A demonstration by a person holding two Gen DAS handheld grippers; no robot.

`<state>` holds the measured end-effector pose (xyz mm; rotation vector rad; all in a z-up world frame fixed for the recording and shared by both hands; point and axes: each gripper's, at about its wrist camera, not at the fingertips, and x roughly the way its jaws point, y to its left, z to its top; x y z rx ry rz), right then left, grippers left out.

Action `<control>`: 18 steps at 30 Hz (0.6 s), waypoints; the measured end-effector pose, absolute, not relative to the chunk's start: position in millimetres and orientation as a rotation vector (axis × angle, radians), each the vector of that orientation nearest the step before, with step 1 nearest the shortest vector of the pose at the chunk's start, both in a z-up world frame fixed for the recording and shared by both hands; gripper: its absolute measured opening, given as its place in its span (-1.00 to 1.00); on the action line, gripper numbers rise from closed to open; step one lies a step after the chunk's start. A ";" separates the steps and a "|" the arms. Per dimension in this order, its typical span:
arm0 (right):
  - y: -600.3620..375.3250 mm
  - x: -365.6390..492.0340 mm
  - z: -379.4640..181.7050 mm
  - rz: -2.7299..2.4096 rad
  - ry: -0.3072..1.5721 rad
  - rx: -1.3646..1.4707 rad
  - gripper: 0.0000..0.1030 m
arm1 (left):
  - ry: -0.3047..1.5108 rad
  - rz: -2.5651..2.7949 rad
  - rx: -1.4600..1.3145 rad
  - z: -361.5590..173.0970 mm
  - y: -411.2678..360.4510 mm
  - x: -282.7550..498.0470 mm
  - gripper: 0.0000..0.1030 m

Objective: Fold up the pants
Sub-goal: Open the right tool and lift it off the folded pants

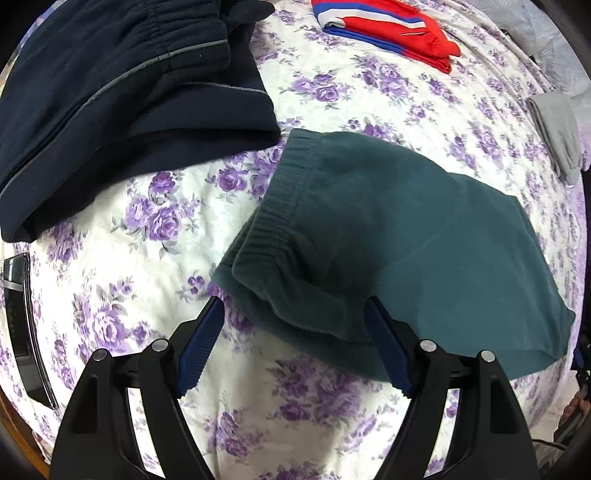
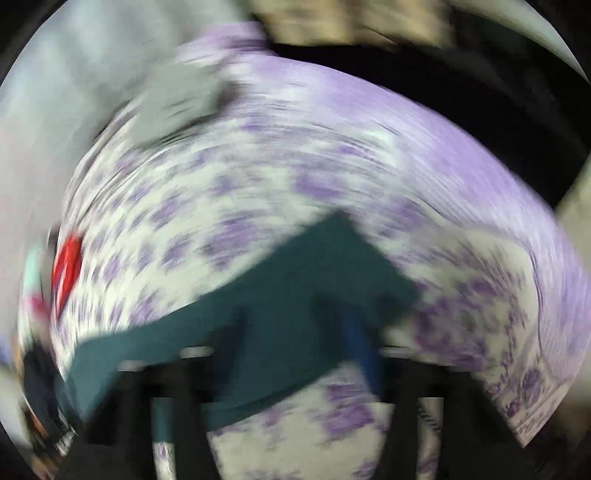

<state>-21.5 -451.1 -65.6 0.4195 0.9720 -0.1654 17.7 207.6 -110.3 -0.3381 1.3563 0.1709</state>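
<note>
A bed (image 1: 140, 236) under a white cover printed with purple roses fills the room.

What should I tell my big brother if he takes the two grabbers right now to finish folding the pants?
Left gripper: open, nothing held, over the near waistband corner of the green pants.
Right gripper: its view is badly blurred; jaws look apart with green cloth lying between them; whether the pads press on it cannot be told.
Green pants: folded into a compact bundle on the floral bedspread.
Dark navy pants, red striped garment and grey garment already lie folded farther back.
Left: probably just tidy the green bundle, then set it beside the others.
</note>
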 end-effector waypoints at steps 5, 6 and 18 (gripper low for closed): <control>-376.4 -2.5 -63.9 0.063 1.008 0.316 0.23 | 1.359 0.154 -0.394 -104.4 211.5 4.4 0.46; -368.0 3.0 -65.0 0.081 1.020 0.322 0.23 | 1.359 0.148 -0.408 -104.1 213.3 0.9 0.46; -341.5 -6.6 -67.6 0.139 1.046 0.351 0.24 | 1.416 0.148 -0.456 -129.3 218.9 22.1 0.16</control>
